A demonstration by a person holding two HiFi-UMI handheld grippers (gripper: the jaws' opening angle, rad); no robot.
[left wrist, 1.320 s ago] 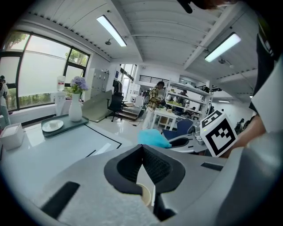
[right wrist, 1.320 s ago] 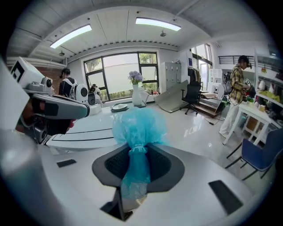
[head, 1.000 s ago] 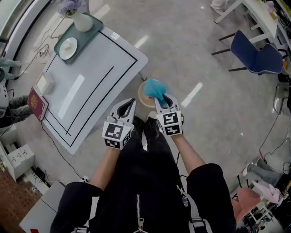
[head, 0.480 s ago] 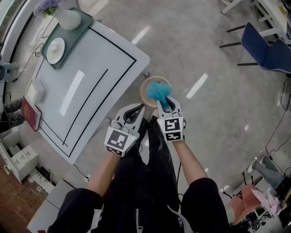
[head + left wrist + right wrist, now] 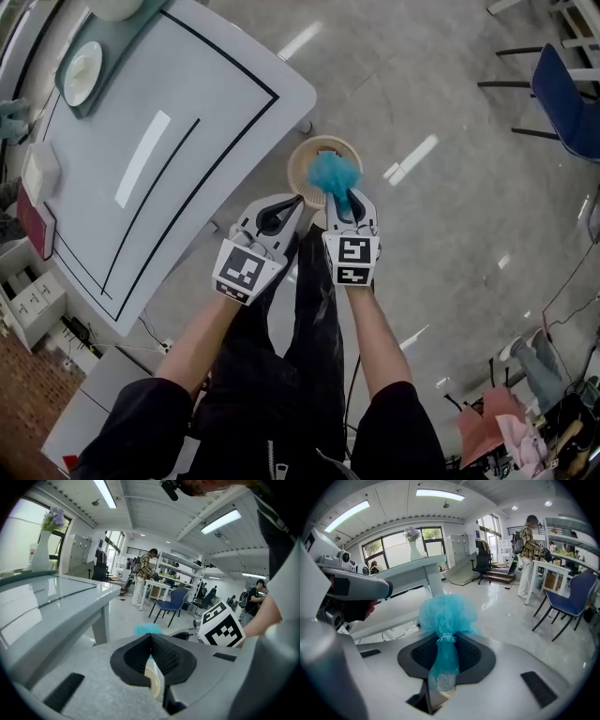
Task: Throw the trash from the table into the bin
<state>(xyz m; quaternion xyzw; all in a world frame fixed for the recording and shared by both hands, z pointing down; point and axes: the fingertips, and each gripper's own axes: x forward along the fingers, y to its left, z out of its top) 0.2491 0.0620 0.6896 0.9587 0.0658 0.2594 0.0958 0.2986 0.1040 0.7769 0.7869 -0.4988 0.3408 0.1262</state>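
A crumpled blue mesh piece of trash (image 5: pixel 333 174) hangs over the mouth of the round beige bin (image 5: pixel 298 161) on the floor by the table's corner. My right gripper (image 5: pixel 344 199) is shut on its bunched tail, and the puffed end (image 5: pixel 446 613) sticks out past the jaws in the right gripper view. My left gripper (image 5: pixel 274 216) sits just left of the right one, jaws shut with nothing in them. In the left gripper view its pads (image 5: pixel 161 656) meet, a strip of the bin (image 5: pixel 153 680) shows below them, and the blue trash (image 5: pixel 147 629) peeks over them.
The grey table (image 5: pixel 169 141) fills the upper left, with a green tray (image 5: pixel 66 89) holding a white plate, a white box (image 5: pixel 39 172) and a red booklet (image 5: pixel 28 220) on it. A blue chair (image 5: pixel 574 103) stands far right. People stand far off (image 5: pixel 143 576).
Both grippers have sunk toward the floor, side by side. The blue trash, still held by the right gripper, has come down over the bin's mouth.
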